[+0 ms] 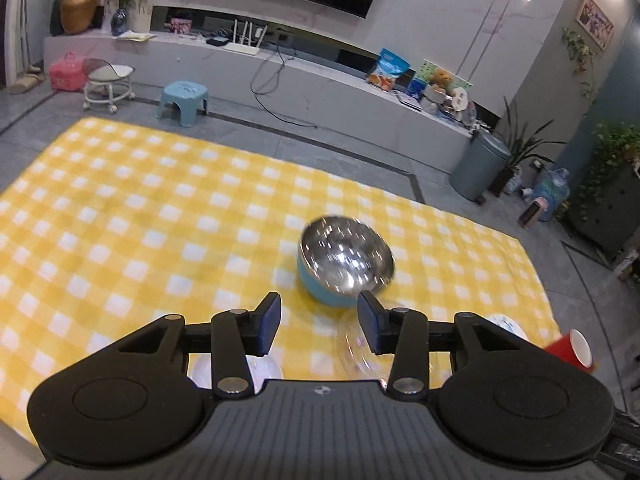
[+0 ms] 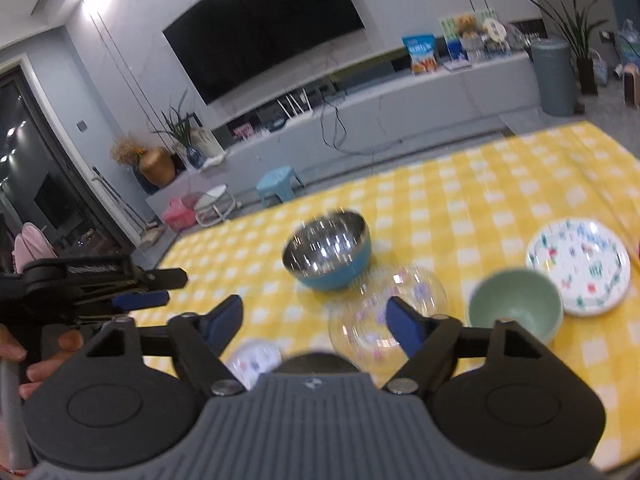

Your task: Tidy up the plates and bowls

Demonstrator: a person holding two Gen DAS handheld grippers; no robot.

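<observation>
A blue bowl with a shiny steel inside (image 1: 346,266) (image 2: 327,254) sits on the yellow checked cloth (image 1: 160,208) (image 2: 480,184). A clear glass bowl (image 2: 386,312) (image 1: 360,350) lies just in front of it. A green bowl (image 2: 516,306) and a patterned white plate (image 2: 580,266) are to the right. A small patterned plate (image 2: 254,360) (image 1: 260,368) lies near the front. My left gripper (image 1: 318,322) is open and empty, just short of the blue bowl; it also shows in the right wrist view (image 2: 152,290). My right gripper (image 2: 316,320) is open and empty above the glass bowl.
A red cup (image 1: 572,348) lies at the cloth's right edge, beside another white dish (image 1: 504,322). Beyond the table are a blue stool (image 1: 184,100), a grey bin (image 1: 480,166), a TV shelf and potted plants.
</observation>
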